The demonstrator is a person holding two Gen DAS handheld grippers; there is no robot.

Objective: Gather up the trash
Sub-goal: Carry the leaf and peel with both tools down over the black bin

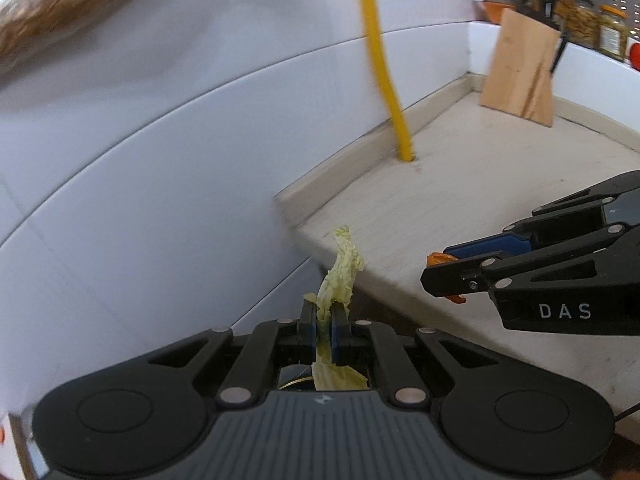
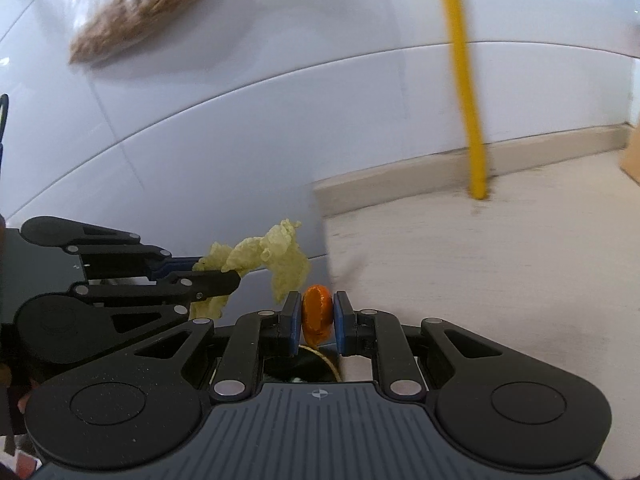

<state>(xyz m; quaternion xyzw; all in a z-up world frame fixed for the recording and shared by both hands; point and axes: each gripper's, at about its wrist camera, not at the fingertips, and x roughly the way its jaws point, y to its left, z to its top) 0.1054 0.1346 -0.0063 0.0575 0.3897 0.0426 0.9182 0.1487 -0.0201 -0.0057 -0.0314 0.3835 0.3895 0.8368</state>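
Note:
My left gripper point(image 1: 323, 316) is shut on a pale yellow-green leaf scrap point(image 1: 342, 266), which sticks up past the pads and hangs below them. It hovers just off the left end of the beige counter point(image 1: 460, 200). In the right wrist view the same left gripper point(image 2: 236, 276) comes in from the left with the leaf scrap point(image 2: 280, 256) drooping from it. My right gripper point(image 2: 316, 314) is shut on an orange peel piece point(image 2: 316, 314), close beside the leaf. The left wrist view shows the right gripper point(image 1: 434, 274) at the right, with the orange peel piece point(image 1: 438, 259) in its jaws.
A yellow pipe point(image 1: 384, 80) rises from the counter by the white tiled wall point(image 1: 160, 160). A wooden knife block point(image 1: 520, 76) and jars point(image 1: 612, 34) stand at the far right corner. A bag of brown grain-like stuff point(image 2: 140, 20) hangs at the upper left.

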